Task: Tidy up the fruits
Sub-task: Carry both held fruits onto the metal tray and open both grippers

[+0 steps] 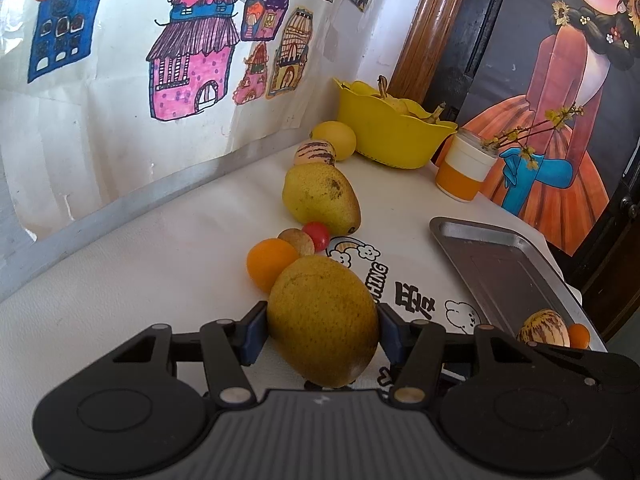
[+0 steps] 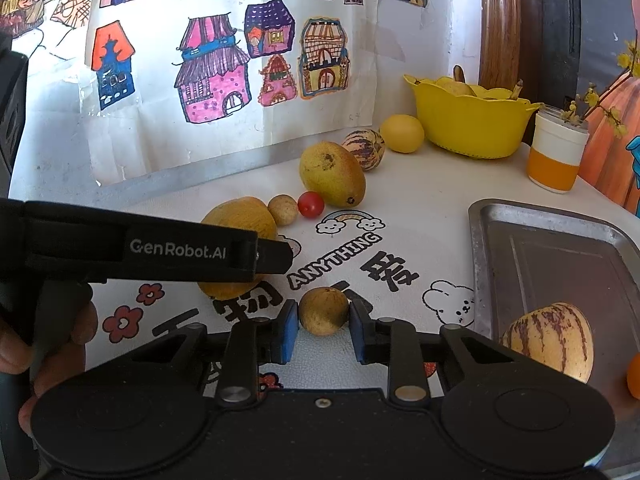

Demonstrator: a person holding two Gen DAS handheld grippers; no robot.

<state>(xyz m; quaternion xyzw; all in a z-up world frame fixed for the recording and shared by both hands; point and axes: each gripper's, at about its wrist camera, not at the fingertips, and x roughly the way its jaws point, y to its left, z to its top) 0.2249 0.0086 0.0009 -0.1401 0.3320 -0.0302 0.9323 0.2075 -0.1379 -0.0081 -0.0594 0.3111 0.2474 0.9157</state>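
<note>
Nearest you, the left tongs (image 1: 322, 330) are clamped on a large speckled mango (image 1: 323, 320), both blue pads against its flanks, its underside apparently on the bench (image 1: 140, 280). Your right tongs (image 2: 324, 316) stand narrow around a small round brown fruit (image 2: 323, 311); the right pad looks to be touching, but a thin gap seems to remain at the left pad, so I cannot tell whether the grip is firm.

Before you lift, confirm both right pads meet the small fruit across its widest part; it is round and would likely roll out of a shallow pinch. Lift the mango straight up so it clears the orange (image 1: 271, 264) just behind it.

To your right, the metal tray (image 2: 560, 248) already holds a striped melon (image 2: 550, 340); set new pieces on its bare floor. Further back lie a cherry tomato (image 2: 311, 204), a second mango (image 2: 333, 174), another striped melon (image 2: 364, 148), a lemon-yellow fruit (image 2: 402, 133) and the yellow basket (image 2: 472, 128).

The left device blocks the first mango's middle in the right view. The tray's near end is cut off, and the basket's contents are hard to identify.
</note>
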